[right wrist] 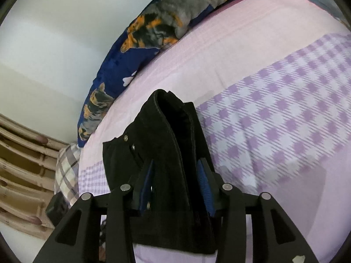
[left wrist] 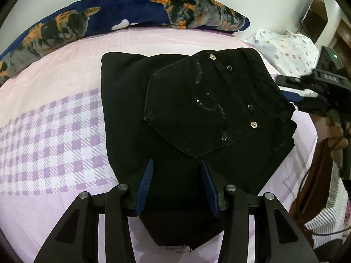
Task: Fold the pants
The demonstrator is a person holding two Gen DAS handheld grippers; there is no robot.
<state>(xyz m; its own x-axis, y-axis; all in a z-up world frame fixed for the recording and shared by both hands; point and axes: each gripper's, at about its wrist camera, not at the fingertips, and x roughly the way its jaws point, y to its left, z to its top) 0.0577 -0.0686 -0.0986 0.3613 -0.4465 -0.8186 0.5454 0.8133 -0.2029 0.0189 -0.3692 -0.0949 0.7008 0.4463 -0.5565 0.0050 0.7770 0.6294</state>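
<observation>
Left wrist view: the black pants [left wrist: 193, 114] lie folded into a compact stack on the pink and lilac checked bedsheet [left wrist: 54, 135], on the near side of the dark blue patterned pillow [left wrist: 122, 15] that runs along the far edge of the bed. A back pocket with sequin trim and metal rivets faces up. Judged from the thick seams and the square way the layers hold their shape, this is denim: fairly heavy, moderately stiff, not slippery and not fragile; a firm hold is best taken on the layered waistband edge or through the whole thickness at a folded edge, clear of the rivets. The left gripper [left wrist: 176, 173] hangs over the near end of the stack, jaws partly apart, blue pads clear of the cloth on both sides and nothing clamped. The right gripper [left wrist: 316, 87] shows at the waistband end, furthest from the pillow's near corner; its jaw state cannot be read here. Right wrist view: the right gripper [right wrist: 176, 173] straddles the raised waistband edge of the pants [right wrist: 166, 144], which stands up between the pads. The jaws are part open; the pads do not appear to press the fabric.
</observation>
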